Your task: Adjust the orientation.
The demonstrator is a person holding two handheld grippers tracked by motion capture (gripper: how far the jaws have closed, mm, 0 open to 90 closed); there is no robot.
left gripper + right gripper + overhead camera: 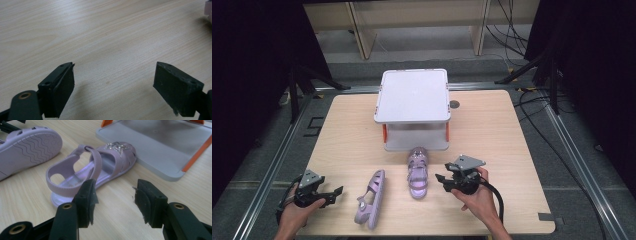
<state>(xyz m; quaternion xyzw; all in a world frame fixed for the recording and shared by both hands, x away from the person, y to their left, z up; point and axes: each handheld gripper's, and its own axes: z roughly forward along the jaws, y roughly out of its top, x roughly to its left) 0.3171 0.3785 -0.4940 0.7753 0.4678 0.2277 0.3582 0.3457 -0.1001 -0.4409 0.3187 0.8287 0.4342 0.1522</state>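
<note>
The right gripper (pixel 113 202), jaws half open and empty, hangs at bottom centre just short of the upright sandal (pixel 92 170) mid-frame; better to close on its heel strap squarely.

I find no legible text, label, brand, number or sign on anything in my views. The only mark is a glittery star ornament on the upright sandal (pixel 100 167), bearing no lettering.
</note>
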